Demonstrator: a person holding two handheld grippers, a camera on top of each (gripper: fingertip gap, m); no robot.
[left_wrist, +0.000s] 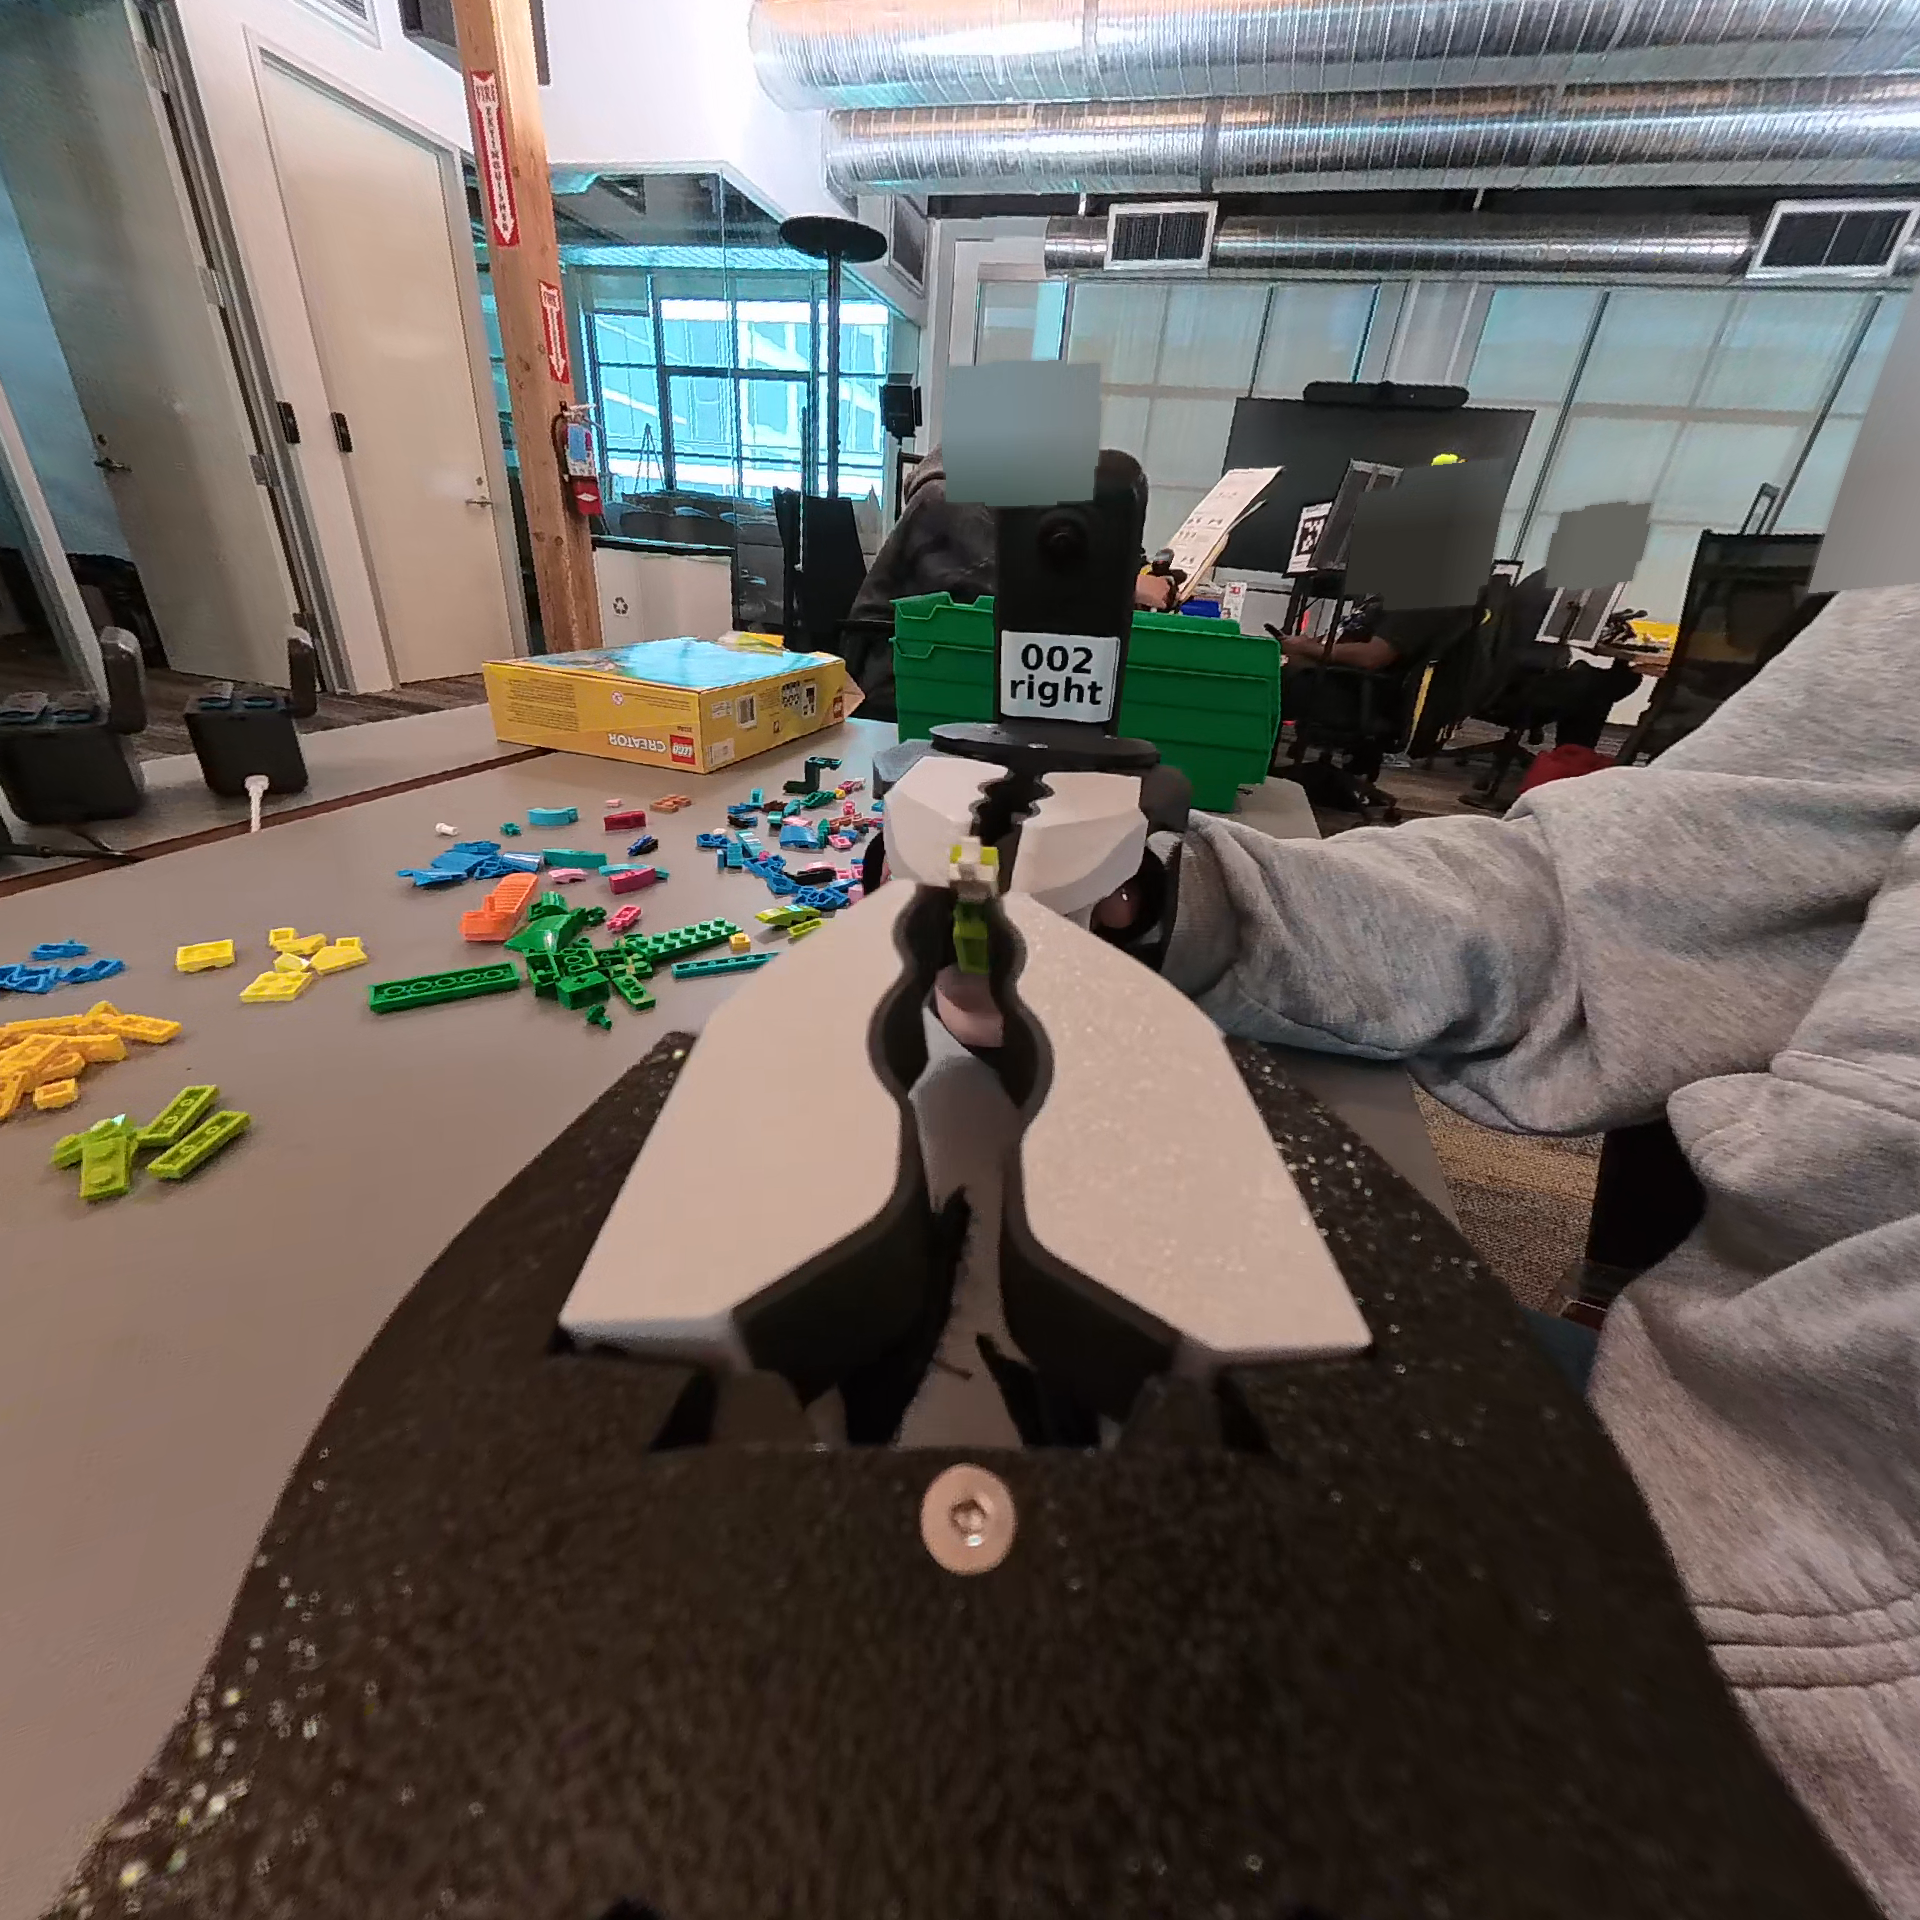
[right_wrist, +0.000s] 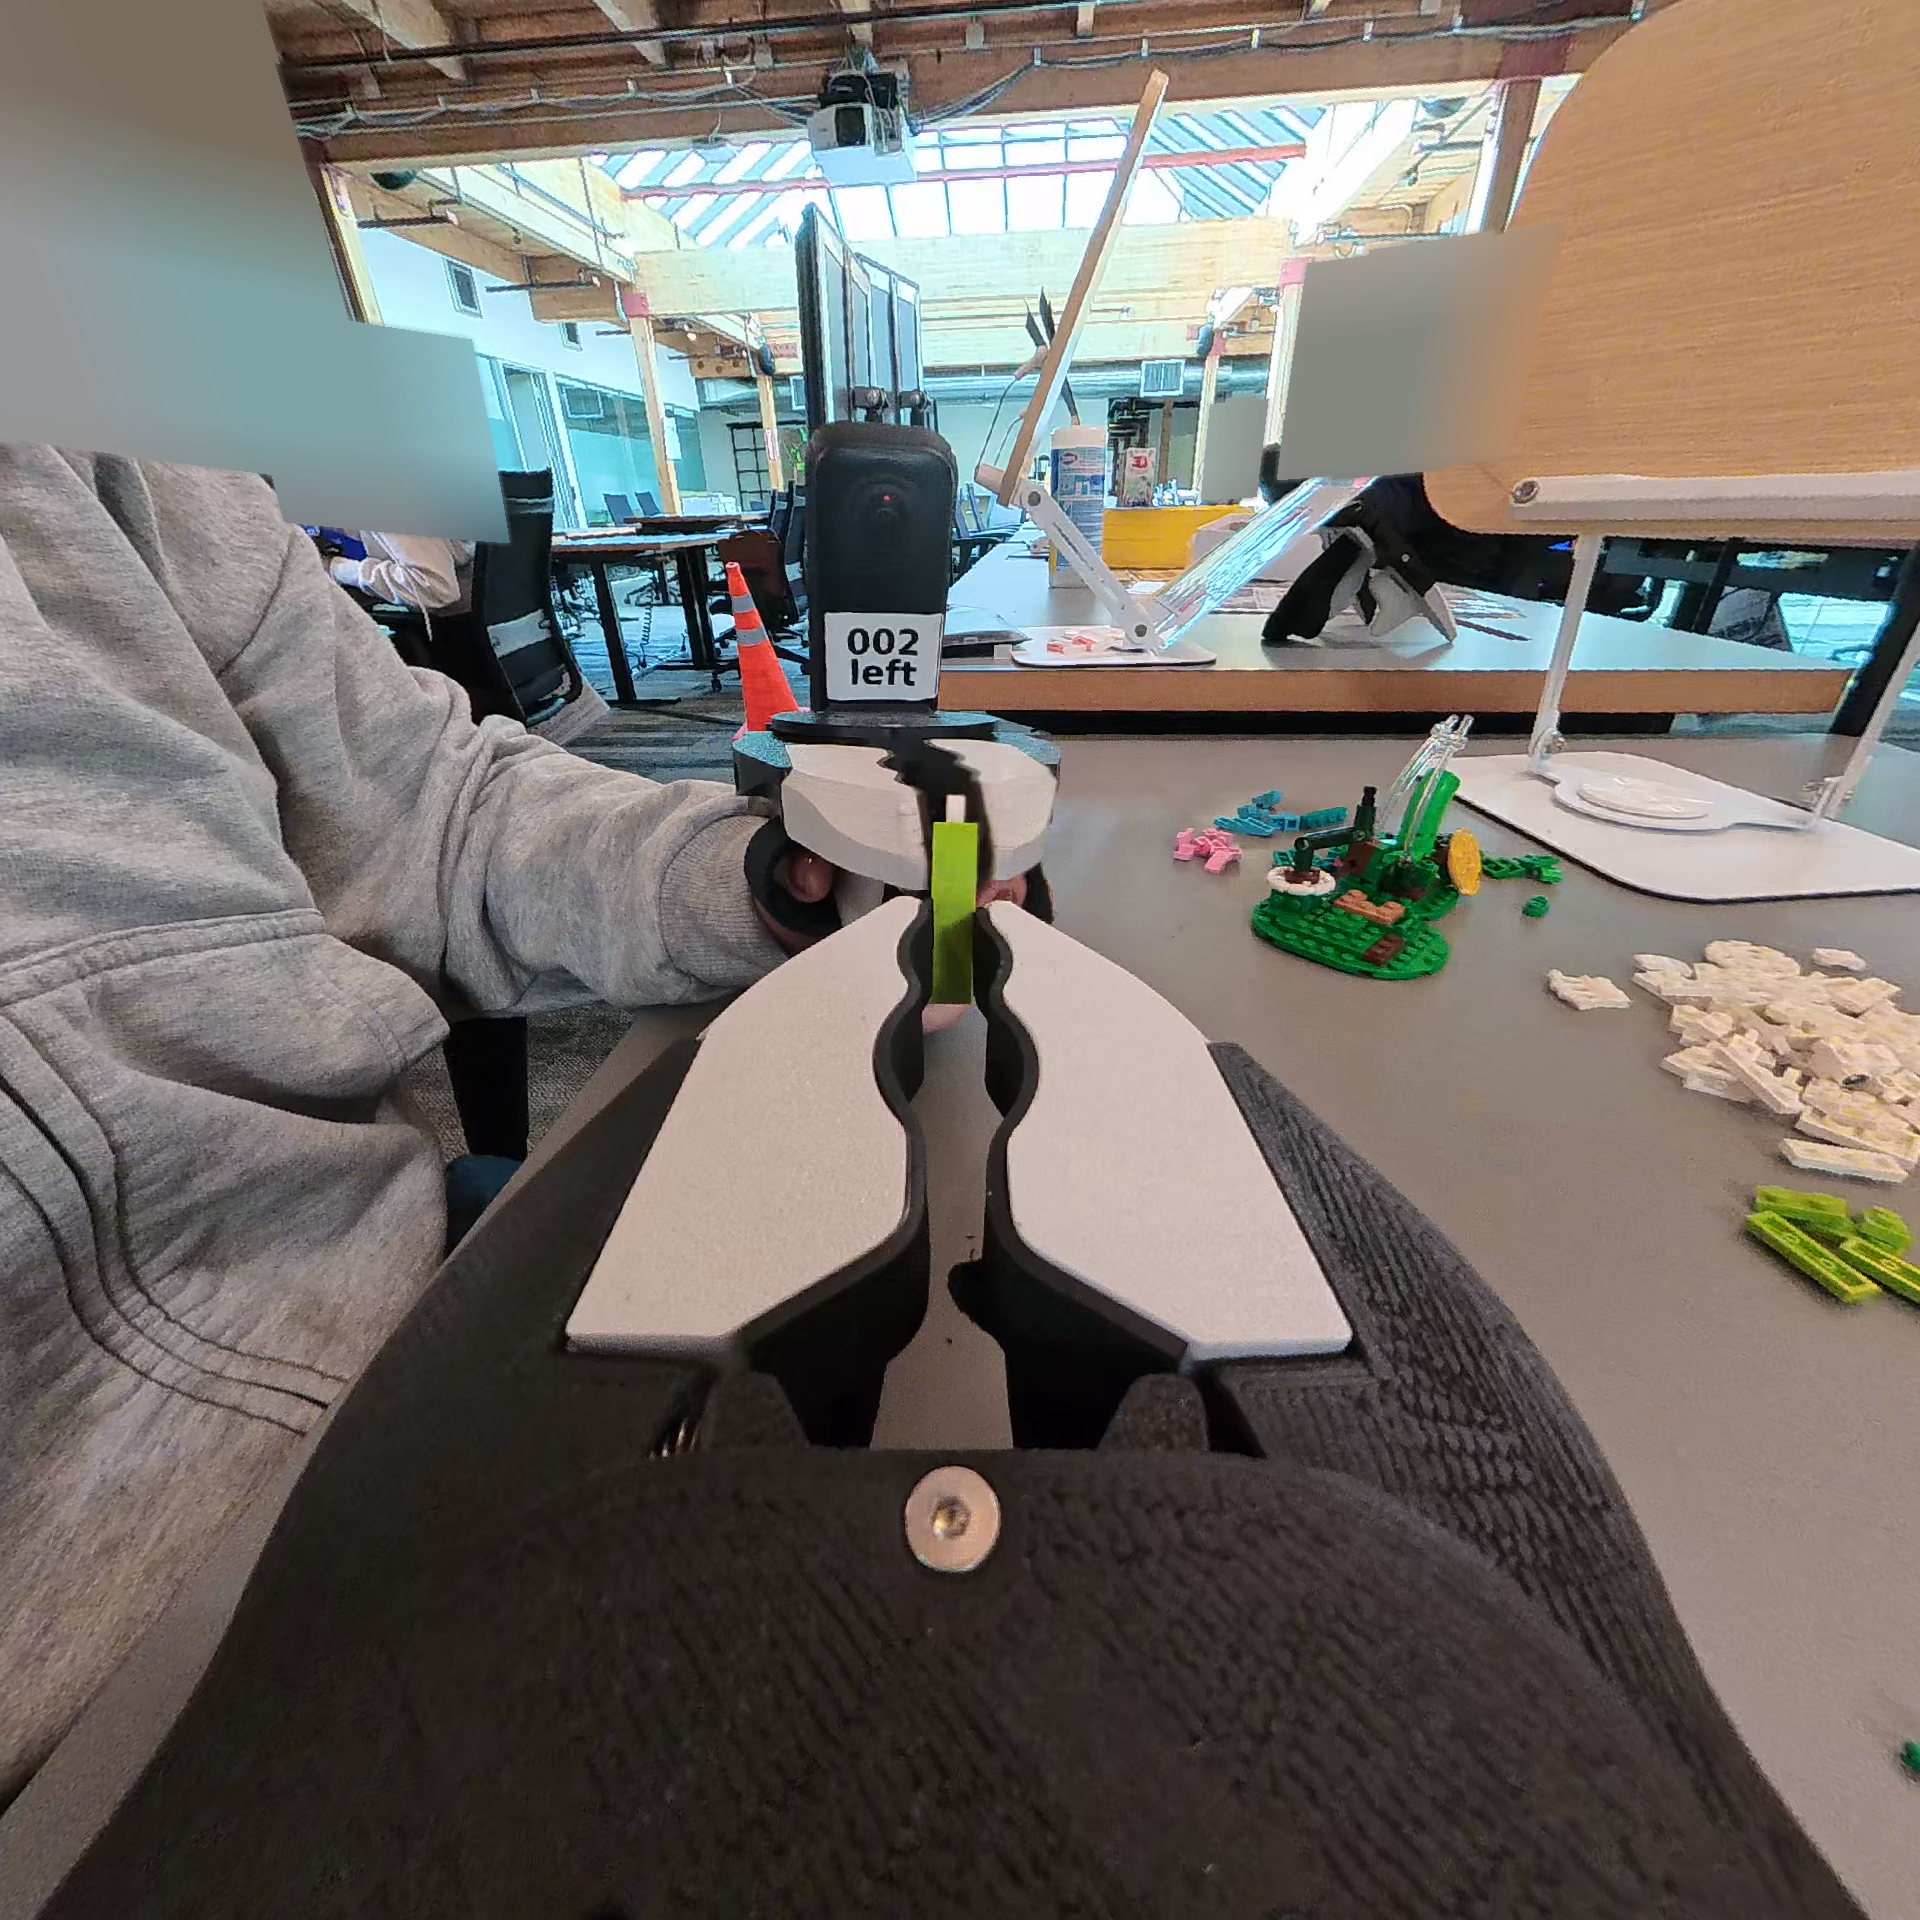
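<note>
While the two grippers face tip to tip, the right gripper (right_wrist: 951, 914) is clamped on one lime plate (right_wrist: 954, 914); the left gripper (left_wrist: 971, 894) pinches one small white piece (left_wrist: 974, 864) at that plate's far end. At 2 o'clock stands one green brick model (right_wrist: 1361, 909); at 3 o'clock lies one white brick pile (right_wrist: 1787, 1049).

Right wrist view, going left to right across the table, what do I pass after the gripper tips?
Right gripper pinching a lime green plate → pink pieces → green brick model → pile of white pieces, with the lime pieces nearer the camera.
</note>
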